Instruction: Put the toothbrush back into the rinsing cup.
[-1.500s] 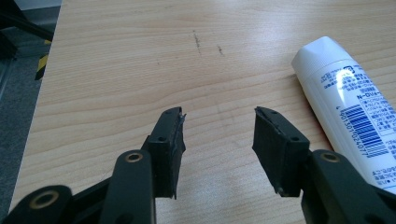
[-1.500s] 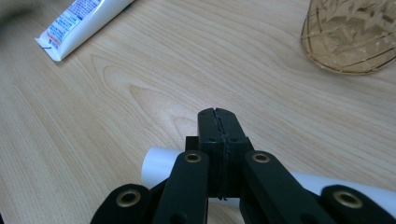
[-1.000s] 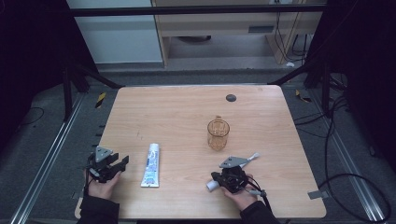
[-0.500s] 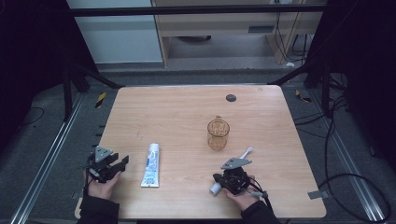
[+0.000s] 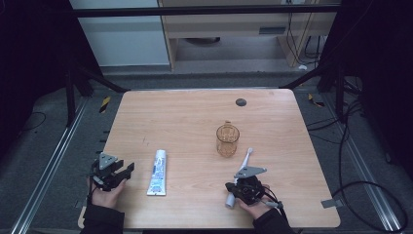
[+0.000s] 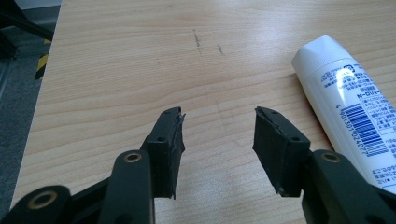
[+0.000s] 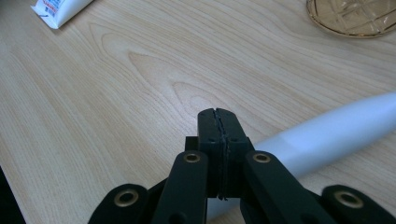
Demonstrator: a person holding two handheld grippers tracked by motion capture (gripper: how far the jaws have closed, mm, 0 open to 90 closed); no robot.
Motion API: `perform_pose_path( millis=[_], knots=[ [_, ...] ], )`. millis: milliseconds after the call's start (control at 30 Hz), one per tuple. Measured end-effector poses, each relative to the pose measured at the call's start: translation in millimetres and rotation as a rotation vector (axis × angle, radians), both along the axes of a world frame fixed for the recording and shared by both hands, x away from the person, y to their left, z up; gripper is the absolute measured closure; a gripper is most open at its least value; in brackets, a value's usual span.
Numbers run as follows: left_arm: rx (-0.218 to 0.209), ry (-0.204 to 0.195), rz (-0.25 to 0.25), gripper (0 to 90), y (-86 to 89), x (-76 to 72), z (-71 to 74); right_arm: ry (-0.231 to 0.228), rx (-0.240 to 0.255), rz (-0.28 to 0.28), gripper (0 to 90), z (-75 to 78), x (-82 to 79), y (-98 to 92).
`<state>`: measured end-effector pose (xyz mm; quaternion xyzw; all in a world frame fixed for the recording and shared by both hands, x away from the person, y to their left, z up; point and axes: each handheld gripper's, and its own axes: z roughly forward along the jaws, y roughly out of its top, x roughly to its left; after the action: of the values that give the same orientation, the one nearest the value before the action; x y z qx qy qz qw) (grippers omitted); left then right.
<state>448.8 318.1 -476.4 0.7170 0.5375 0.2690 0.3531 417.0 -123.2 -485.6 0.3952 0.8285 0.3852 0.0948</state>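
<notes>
A white toothpaste tube (image 5: 157, 171) lies on the wooden table (image 5: 185, 122), left of centre; its cap end (image 6: 345, 102) is just right of my left gripper's jaws. My left gripper (image 5: 125, 168) (image 6: 218, 116) rests at the front left corner, open, with only bare wood between its fingers. An amber glass mug (image 5: 227, 139) stands upright right of centre. A white toothbrush (image 5: 243, 165) (image 7: 336, 126) lies slanted in front of the mug and runs under my right gripper (image 5: 238, 190) (image 7: 218, 112). That gripper is shut, pads pressed together, nothing showing between them.
A small dark round disc (image 5: 240, 102) sits near the table's far edge. The mug's base (image 7: 355, 16) and the tube's crimped end (image 7: 58, 9) lie beyond the right gripper. Cables (image 5: 350, 146) trail on the floor to the right.
The toothbrush has swung, its head moving left toward the mug so it lies steeper. The right gripper has shifted slightly with it. The left gripper has not moved.
</notes>
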Motion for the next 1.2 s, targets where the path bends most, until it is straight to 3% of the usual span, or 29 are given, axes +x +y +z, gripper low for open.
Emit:
perform_pose_path(
  millis=[1200],
  knots=[
    [0.001, 0.001, 0.000, 51.3, 0.2, -0.3, 0.2, 0.017, -0.011, -0.029, 89.6, 0.7, -1.8, -13.8]
  ],
)
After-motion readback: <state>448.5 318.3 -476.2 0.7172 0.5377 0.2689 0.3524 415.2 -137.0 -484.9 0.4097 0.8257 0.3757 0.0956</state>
